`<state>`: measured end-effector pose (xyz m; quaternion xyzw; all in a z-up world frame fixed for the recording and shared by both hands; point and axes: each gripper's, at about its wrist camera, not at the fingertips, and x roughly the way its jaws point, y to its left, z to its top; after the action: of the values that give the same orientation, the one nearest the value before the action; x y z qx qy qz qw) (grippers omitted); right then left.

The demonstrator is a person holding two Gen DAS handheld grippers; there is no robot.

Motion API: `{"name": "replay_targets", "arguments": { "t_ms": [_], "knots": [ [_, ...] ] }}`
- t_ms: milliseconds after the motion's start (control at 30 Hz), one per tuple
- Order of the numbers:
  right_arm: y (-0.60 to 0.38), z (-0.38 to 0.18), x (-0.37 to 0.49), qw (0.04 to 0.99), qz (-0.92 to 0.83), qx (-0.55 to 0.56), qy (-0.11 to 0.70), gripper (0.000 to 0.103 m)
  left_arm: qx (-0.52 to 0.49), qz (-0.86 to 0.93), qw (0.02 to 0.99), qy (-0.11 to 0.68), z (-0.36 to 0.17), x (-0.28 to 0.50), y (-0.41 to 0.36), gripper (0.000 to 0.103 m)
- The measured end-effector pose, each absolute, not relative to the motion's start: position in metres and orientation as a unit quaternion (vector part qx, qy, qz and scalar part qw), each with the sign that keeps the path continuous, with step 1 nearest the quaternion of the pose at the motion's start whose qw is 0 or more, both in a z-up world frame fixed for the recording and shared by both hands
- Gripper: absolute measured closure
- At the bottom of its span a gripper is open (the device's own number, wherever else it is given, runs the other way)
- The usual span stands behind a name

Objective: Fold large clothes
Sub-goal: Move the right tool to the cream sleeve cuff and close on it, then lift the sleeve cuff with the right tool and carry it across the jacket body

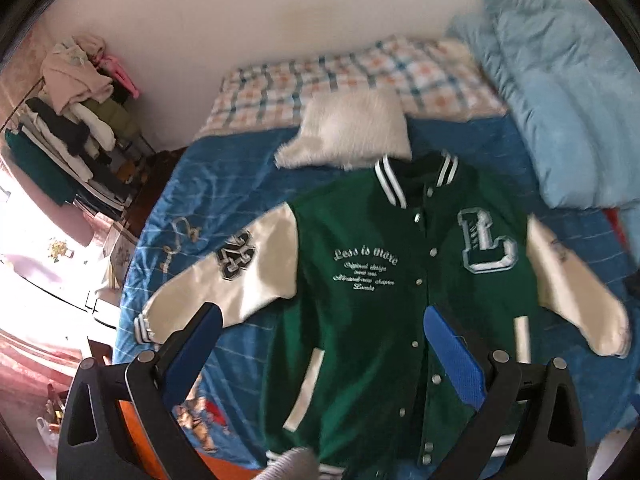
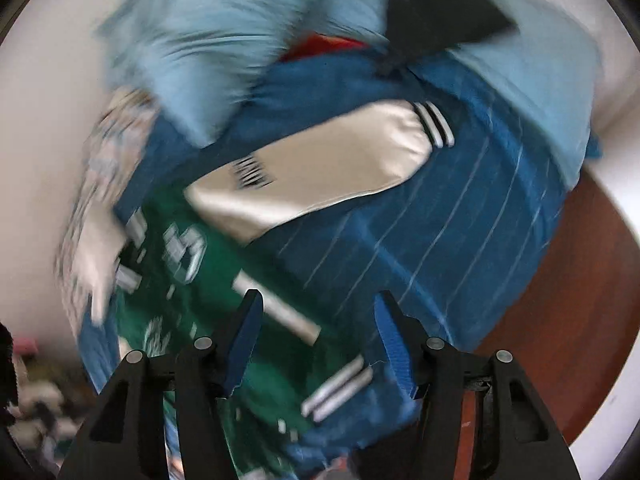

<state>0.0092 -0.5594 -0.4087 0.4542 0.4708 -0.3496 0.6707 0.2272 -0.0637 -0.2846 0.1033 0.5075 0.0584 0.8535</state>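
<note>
Blue striped bedspread [image 1: 224, 184] is hosting the green varsity jacket with cream sleeves [image 1: 360, 280], lying flat, sleeves spread, totally unfolded. Left gripper [image 1: 320, 344] and right gripper [image 2: 316, 336] are hovering, jaws apart, holding nothing.

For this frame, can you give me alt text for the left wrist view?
A green varsity jacket with cream sleeves lies spread face up, snapped shut, on a blue bedspread. The open left gripper hovers above its lower half; a white furry cushion lies beyond the collar.
</note>
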Motion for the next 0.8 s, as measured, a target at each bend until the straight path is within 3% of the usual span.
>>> {"name": "replay_targets", "arguments": {
  "t_ms": [200,300,467,533,567,633,800],
  "knots": [
    [-0.664,-0.529,0.008,0.623,-0.402,0.518,0.426,0.03,0.134,0.082,0.81,0.565,-0.405,0.279,-0.102,0.0],
    [-0.714,-0.579,0.008,0.608,-0.439,0.522,0.407,0.025,0.145,0.082,0.798,0.579,-0.445,0.297,-0.123,0.0],
    [-0.768,-0.636,0.022,0.576,-0.452,0.568,0.376,0.025,0.156,0.05,0.795,0.585,-0.487,0.32,-0.17,0.0],
    [-0.777,-0.638,0.038,0.583,-0.454,0.56,0.375,0.048,0.167,0.03,0.795,0.583,-0.495,0.325,-0.193,0.0],
    [-0.78,-0.633,0.051,0.595,-0.447,0.55,0.381,0.076,0.171,0.022,0.795,0.582,-0.499,0.328,-0.203,0.0],
    [-0.782,-0.608,0.073,0.626,-0.449,0.52,0.37,0.083,0.18,0.003,0.799,0.574,-0.502,0.332,-0.226,0.0],
    [-0.802,-0.526,0.121,0.733,-0.449,0.426,0.282,0.085,0.184,-0.038,0.801,0.568,-0.502,0.341,-0.27,0.0]
  ]
}}
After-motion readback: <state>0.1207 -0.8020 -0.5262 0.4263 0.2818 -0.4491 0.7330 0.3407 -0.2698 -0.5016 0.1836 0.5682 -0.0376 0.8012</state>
